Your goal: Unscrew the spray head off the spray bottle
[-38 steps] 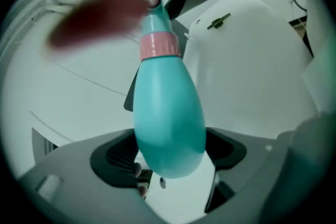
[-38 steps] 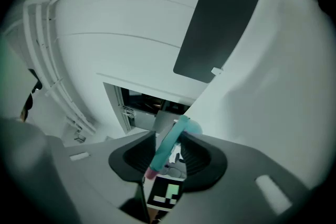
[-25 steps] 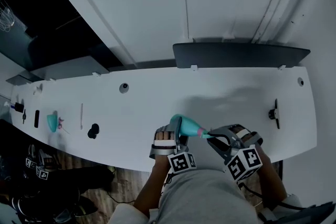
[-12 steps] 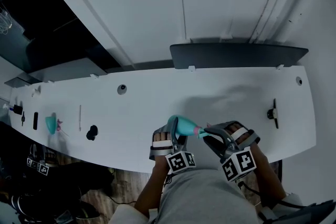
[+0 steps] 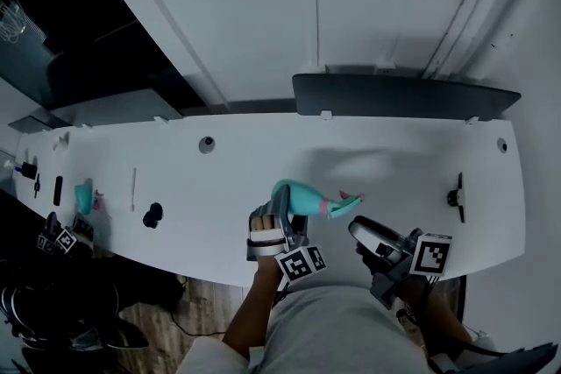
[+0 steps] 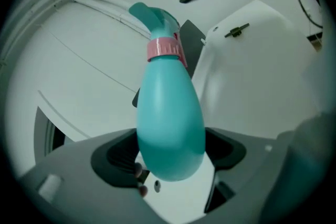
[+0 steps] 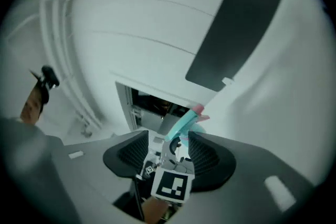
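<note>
Bottle (image 5: 296,195): teal, lying on its side clear of the tabletop (image 5: 394,162), held over the near edge. Its rounded base sits in the left gripper (image 5: 282,215). A pink collar (image 5: 326,208) is at the neck, and the spray head (image 5: 344,204) is seated on it, pointing to the person's right.

Left gripper: its fingers (image 6: 113,152) are clenched on either side of the bottle's lower body. In the left gripper view the body fills the gap between them and the spray head points away from the camera.

Right gripper (image 5: 375,243): to the right of the bottle and nearer the person, apart from the spray head and not touching it. Its fingers (image 7: 128,157) are released and opening. Nothing is pressed between them. The bottle and the left gripper's marker cube show only beyond the gap.

Tabletop: a small black object (image 5: 153,215) lies well to the left of the bottle. A dark panel (image 5: 403,92) runs along the far edge beyond it.
</note>
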`<state>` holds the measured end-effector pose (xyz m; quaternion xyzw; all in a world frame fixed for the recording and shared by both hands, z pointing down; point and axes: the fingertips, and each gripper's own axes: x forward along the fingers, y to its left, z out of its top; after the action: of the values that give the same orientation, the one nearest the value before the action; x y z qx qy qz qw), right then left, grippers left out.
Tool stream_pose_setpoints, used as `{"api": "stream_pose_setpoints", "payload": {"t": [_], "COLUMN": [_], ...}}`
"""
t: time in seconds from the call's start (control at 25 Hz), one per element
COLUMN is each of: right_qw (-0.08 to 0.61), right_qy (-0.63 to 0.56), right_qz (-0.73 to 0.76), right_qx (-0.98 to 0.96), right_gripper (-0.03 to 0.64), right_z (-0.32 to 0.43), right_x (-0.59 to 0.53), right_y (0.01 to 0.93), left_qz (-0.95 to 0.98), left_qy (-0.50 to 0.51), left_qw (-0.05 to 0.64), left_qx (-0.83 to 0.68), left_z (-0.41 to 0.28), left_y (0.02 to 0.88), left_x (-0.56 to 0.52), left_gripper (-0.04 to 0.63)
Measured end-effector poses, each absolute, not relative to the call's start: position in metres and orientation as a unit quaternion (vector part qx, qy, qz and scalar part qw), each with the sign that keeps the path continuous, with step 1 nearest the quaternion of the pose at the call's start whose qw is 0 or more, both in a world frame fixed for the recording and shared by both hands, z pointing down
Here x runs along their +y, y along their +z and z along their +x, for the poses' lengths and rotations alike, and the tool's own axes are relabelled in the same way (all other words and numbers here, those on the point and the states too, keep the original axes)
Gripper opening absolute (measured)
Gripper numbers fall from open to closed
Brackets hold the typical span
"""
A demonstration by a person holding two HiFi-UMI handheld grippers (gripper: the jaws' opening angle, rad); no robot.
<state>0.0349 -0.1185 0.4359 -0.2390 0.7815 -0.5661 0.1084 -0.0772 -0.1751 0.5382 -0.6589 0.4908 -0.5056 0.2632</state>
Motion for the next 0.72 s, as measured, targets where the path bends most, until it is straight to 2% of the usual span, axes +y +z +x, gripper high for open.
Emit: {"api": "stream_pose_setpoints", "payload": {"t": [0.12, 0.2, 0.24, 0.28, 0.32, 0.36, 0.56, 0.72], "right_qw": [0.154, 0.159, 0.154, 0.144, 0.13, 0.111, -0.056, -0.267], "right_qy": [-0.654, -0.678, -0.675, -0.663, -0.644, -0.621, -0.432, -0.151], "right_qz": [-0.261, -0.274, -0.278, -0.281, -0.282, -0.283, -0.264, -0.241], "right_qx": [0.693, 0.663, 0.666, 0.679, 0.699, 0.723, 0.861, 0.921], "right_gripper": [0.257, 0.262, 0.247, 0.167, 0.129, 0.121, 0.104, 0.089], "right_z": [0.036, 0.033, 0.032, 0.029, 0.027, 0.025, 0.016, 0.012], "right_x": [-0.128, -0.132, -0.133, -0.134, -0.134, -0.133, -0.121, -0.115], "right_y": [0.458, 0.466, 0.468, 0.467, 0.464, 0.462, 0.46, 0.458], "left_qz": [-0.635, -0.619, -0.616, -0.617, -0.621, -0.625, -0.649, -0.677], "left_qy": [-0.505, -0.503, -0.503, -0.505, -0.506, -0.506, -0.502, -0.494], "left_qw": [0.312, 0.349, 0.36, 0.361, 0.357, 0.351, 0.333, 0.314], "left_qx": [0.495, 0.492, 0.488, 0.484, 0.481, 0.479, 0.466, 0.447], "left_z": [-0.073, -0.067, -0.064, -0.061, -0.06, -0.06, -0.059, -0.052], "left_y": [0.527, 0.519, 0.518, 0.52, 0.523, 0.525, 0.53, 0.536], "left_x": [-0.176, -0.173, -0.172, -0.17, -0.168, -0.167, -0.165, -0.16], "left_gripper": [0.383, 0.383, 0.383, 0.382, 0.382, 0.382, 0.382, 0.382]}}
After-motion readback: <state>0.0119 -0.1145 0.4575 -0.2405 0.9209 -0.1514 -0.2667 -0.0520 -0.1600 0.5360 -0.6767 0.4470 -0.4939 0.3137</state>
